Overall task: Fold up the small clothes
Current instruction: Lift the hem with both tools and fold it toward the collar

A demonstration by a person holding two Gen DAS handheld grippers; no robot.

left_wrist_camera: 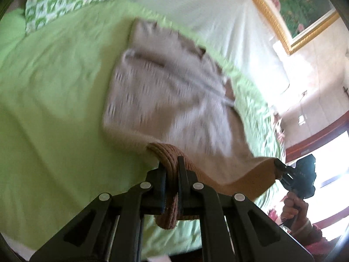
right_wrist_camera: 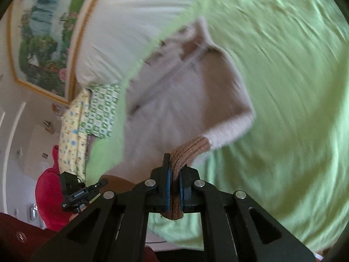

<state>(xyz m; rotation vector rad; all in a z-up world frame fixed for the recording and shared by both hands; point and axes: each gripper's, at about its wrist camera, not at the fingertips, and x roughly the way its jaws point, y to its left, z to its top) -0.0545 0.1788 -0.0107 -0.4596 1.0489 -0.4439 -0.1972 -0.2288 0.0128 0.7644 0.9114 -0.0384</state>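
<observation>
The left tongs (left_wrist_camera: 172, 174) are clamped on the brown ribbed hem of a pale beige knitted sweater (left_wrist_camera: 170, 87). The right tongs (right_wrist_camera: 174, 181) pinch the same ribbed band at its other corner. The sweater hangs stretched between them, its far part lying blurred on the green bedsheet (left_wrist_camera: 54, 98). White lettering on the other tool's black body (right_wrist_camera: 79, 195) is too small to read. A gold-framed painting (right_wrist_camera: 41, 39) hangs behind.
</observation>
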